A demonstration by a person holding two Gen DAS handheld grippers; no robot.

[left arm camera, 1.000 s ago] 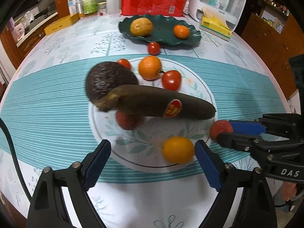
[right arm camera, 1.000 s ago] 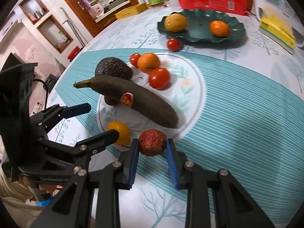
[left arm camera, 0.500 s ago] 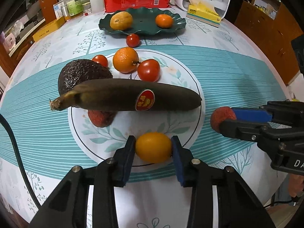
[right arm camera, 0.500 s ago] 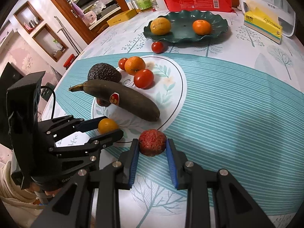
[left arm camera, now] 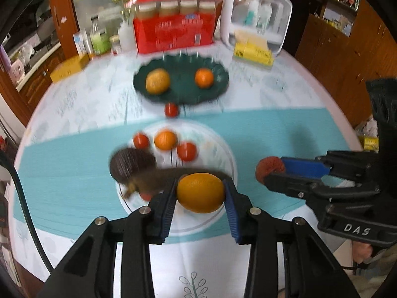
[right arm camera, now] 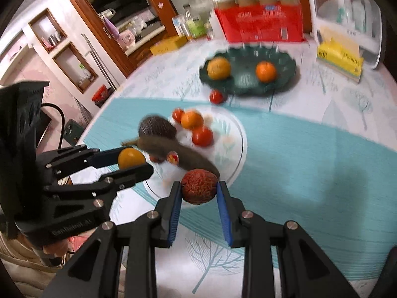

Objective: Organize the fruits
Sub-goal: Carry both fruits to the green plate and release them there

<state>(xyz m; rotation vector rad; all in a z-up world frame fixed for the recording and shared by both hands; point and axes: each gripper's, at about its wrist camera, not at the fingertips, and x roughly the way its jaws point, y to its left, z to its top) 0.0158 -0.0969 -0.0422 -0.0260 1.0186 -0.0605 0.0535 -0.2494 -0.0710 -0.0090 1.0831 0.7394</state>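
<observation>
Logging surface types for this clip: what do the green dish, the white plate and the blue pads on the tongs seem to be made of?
Green dish: likely glazed ceramic or glossy plastic; scalloped rim, a soft highlight in its well. White plate: probably glazed ceramic; smooth, with a printed floral pattern and a thin dark rim line. Blue pads: rubber or soft plastic, matte, finely ribbed.

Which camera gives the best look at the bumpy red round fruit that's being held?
The right wrist view: the bumpy red round fruit sits sharp and near, centred, clamped between the right tongs blue pads. The left wrist view shows it only small at the side, partly hidden behind those tongs.
</observation>
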